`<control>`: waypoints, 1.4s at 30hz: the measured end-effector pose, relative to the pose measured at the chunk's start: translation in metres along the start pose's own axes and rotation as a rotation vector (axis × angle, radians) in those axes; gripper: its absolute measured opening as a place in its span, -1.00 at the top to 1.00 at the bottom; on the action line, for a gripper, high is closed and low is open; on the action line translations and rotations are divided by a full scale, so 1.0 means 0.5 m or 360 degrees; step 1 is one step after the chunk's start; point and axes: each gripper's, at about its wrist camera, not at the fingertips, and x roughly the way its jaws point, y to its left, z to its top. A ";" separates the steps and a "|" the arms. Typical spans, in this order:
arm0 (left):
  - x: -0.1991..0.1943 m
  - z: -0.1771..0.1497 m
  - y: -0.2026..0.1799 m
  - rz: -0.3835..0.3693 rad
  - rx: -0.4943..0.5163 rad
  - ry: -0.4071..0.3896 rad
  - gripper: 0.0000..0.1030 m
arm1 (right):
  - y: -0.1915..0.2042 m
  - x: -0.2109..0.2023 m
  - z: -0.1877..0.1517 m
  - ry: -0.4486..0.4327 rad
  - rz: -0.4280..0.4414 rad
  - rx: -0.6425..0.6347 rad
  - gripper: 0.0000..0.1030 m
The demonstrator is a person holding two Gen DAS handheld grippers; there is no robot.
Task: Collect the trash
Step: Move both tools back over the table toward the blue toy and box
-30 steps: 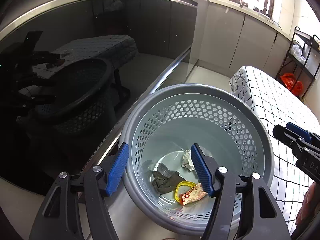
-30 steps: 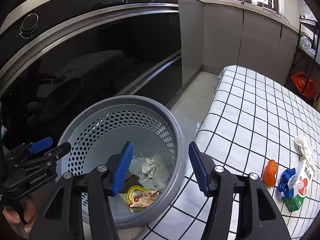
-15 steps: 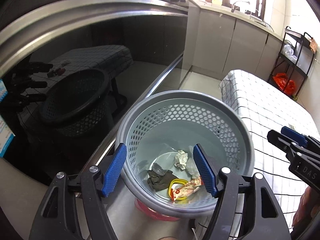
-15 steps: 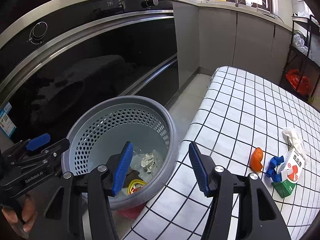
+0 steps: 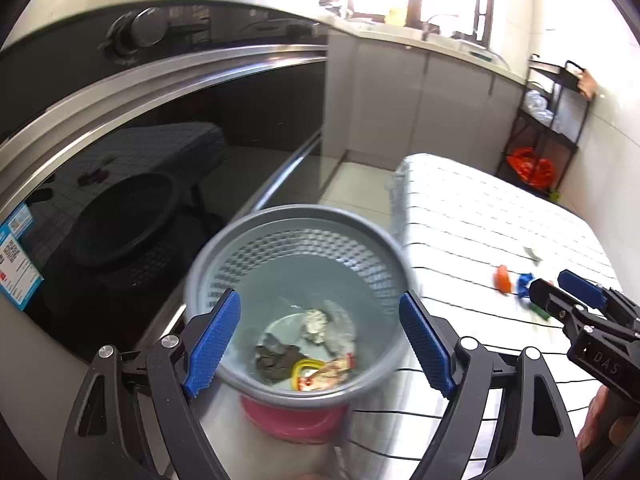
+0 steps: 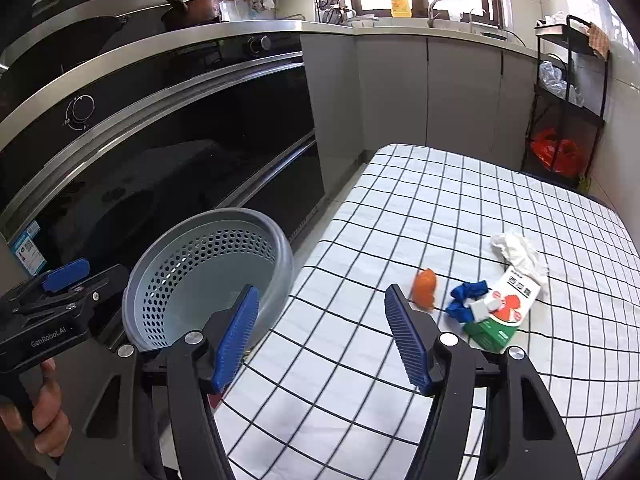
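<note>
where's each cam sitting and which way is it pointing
Left wrist: on the left hand-held gripper, looking down into the grey basket of trash; its open blue fingers and the right hand-held gripper at the right edge show.
Right wrist: on the right hand-held gripper, facing the checked table with the carton and orange scrap; the left gripper and holding hand show at left.
Shared: basket, table, oven front, the litter.

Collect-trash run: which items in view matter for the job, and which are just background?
Job:
- grey perforated plastic basket
- orange scrap
- blue crumpled wrapper
- red-green-white carton
- white crumpled tissue
- open left gripper
- open right gripper

Background:
- black glass oven front
- black metal rack
- steel sink tap
</note>
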 end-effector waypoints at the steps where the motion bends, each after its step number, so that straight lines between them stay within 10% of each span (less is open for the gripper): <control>1: -0.003 0.001 -0.012 -0.0015 0.0010 -0.0005 -0.57 | -0.016 -0.010 -0.004 -0.0007 -0.0017 0.0009 -0.25; 18: 0.064 0.023 -0.277 -0.0259 0.0119 0.0027 -0.68 | -0.317 -0.031 -0.079 0.0081 -0.0278 0.0273 -0.37; 42: 0.246 -0.009 -0.392 -0.0243 0.0289 0.0181 -0.68 | -0.374 0.074 -0.102 0.0193 -0.0243 0.0289 -0.37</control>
